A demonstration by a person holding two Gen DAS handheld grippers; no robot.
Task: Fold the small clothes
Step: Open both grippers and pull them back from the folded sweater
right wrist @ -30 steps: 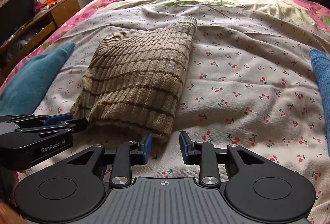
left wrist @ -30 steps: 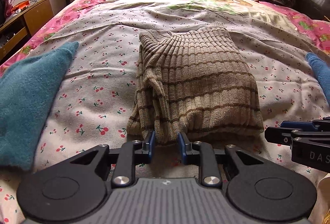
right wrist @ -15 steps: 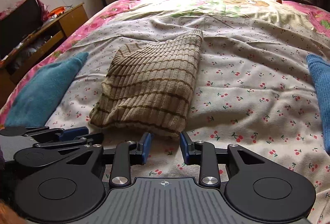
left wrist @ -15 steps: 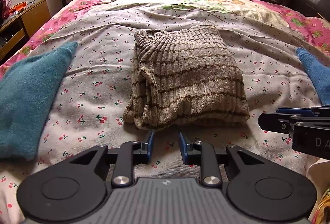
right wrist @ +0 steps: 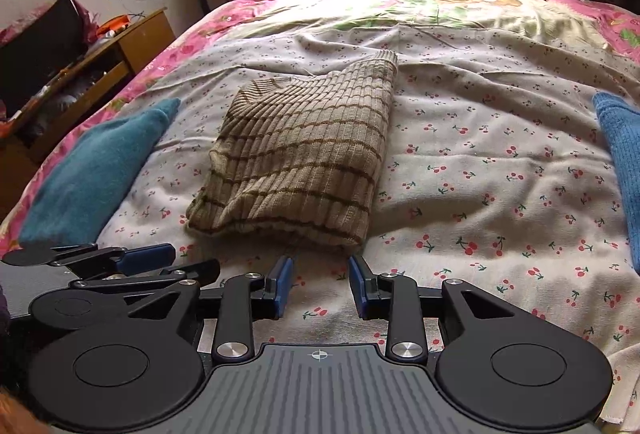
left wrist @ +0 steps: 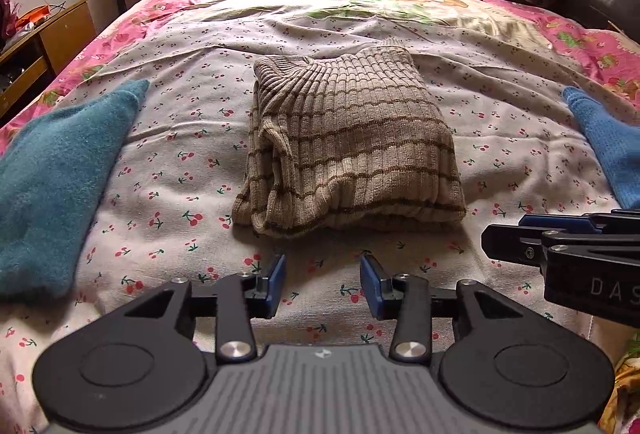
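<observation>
Sweater (left wrist: 352, 146) sits folded mid-bed (left wrist: 168, 138), just ahead of both tips. My left hand-held gripper (left wrist: 322, 284) is opening, nothing between its jaws; my right hand-held gripper (right wrist: 318, 284) is spread, empty too. Risk, I reckon: a tip snagging that loose near hem and dragging the fold apart. Count: one sweater, one teal cloth (left wrist: 56, 170), one blue cloth (left wrist: 608, 150), two grippers.

1. bed (left wrist: 168, 170) spread with a wrinkled cherry-print sheet.
2. folded striped beige sweater (left wrist: 352, 150) lies mid-bed.
3. teal garment (left wrist: 56, 178) lies at the left edge.
4. blue garment (left wrist: 612, 142) lies at the right edge.
</observation>
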